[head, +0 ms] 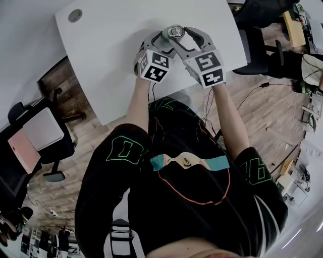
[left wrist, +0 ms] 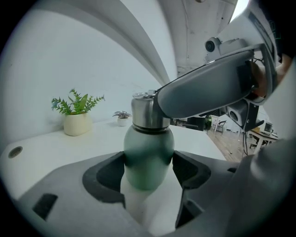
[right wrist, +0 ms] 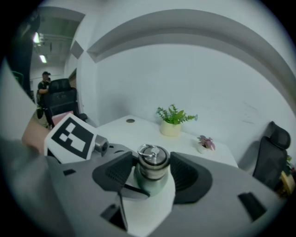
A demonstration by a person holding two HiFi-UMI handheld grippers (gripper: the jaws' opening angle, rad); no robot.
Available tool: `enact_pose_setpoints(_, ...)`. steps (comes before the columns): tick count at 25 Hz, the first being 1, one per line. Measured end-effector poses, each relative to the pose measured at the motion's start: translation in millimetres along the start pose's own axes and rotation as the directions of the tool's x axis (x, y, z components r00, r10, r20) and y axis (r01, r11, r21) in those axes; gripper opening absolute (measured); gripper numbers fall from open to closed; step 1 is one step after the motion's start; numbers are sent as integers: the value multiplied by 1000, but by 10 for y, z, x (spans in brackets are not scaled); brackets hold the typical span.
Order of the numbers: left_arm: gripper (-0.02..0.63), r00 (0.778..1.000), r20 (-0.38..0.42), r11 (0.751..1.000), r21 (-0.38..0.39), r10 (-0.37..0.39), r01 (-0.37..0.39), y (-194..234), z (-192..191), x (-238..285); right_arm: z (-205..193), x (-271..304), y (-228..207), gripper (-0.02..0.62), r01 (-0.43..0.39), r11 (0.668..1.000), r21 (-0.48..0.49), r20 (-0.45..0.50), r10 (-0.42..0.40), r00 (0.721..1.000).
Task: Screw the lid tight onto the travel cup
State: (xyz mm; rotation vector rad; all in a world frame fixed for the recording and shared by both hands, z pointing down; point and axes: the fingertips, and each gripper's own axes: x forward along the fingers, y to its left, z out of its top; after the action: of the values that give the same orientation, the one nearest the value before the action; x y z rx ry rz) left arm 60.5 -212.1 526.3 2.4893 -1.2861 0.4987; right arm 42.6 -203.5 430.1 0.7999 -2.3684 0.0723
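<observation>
**Both claws at the travel cup, left on the body, right around the lid**

Arm pose: both forearms reach straight out from the torso and converge over the counter [head: 116, 45]. The left forearm [head: 139, 101] runs close to the body line. The right forearm [head: 229, 121] comes in from further out and angles inward. Both tools pitch downward, and their marker cubes [head: 154, 65] [head: 209, 69] sit side by side just in from the near edge.

Left claw [left wrist: 148, 173]: clamped on the travel cup [left wrist: 148, 152]. Both dark pads press the green body at its widest part, below the steel neck.

Right claw [right wrist: 152, 173]: rides higher and looks obliquely down onto the lid [right wrist: 152, 159]. Its jaws stand apart, with one pad close on either side of the lid. No squeeze is evident. One of its grey fingers [left wrist: 208, 90] crosses the upper right of the left gripper view and meets the steel top.

Cup position: toward the right-hand end of the counter, set in from the near edge. The grommet hole [head: 74, 15] lies well apart, near the far left corner.

Orientation: the long axis is vertical, the lid points up and the green body is below. A wire ring lies on the lid's crown. The base is hidden behind the left claw's body.

Background: a potted fern [left wrist: 76, 118] and a smaller plant [left wrist: 122, 118] stand by the far edge against the wall.
</observation>
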Motion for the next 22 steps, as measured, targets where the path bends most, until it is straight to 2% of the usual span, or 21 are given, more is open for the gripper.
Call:
enact_pose_setpoints(2,336,1000,-3,1000,1,-6,6,-6,1,3,42,-20,35,295,-64,998,-27,49,65,997)
enact_pose_setpoints(6,336,1000,-13,1000,1,-14,14,0,8,16,94,-41,-19,284,-131,984,-119,61,139,988)
enact_pose_setpoints(10,337,1000,-8,1000,-6,-16,16,-4,16,23,151,-50,-42,276,-233,947,-222,27,245,969)
enact_pose_setpoints(12,337,1000,-10,1000,-8,-17,17,-2,7,14,162,-40,3,267,-303,916,-264,-8,312,950)
enact_pose_setpoints(15,337,1000,-14,1000,-6,-17,17,-1,14,18,166,-29,57,267,-401,851,-339,-88,395,914)
enact_pose_setpoints(19,337,1000,-10,1000,-8,-21,21,0,0,16,91,27,67,251,-468,759,-453,-220,413,884)
enact_pose_setpoints(22,337,1000,-6,1000,-12,-27,27,5,-10,3,47,52,117,225,-516,707,-484,-276,436,856)
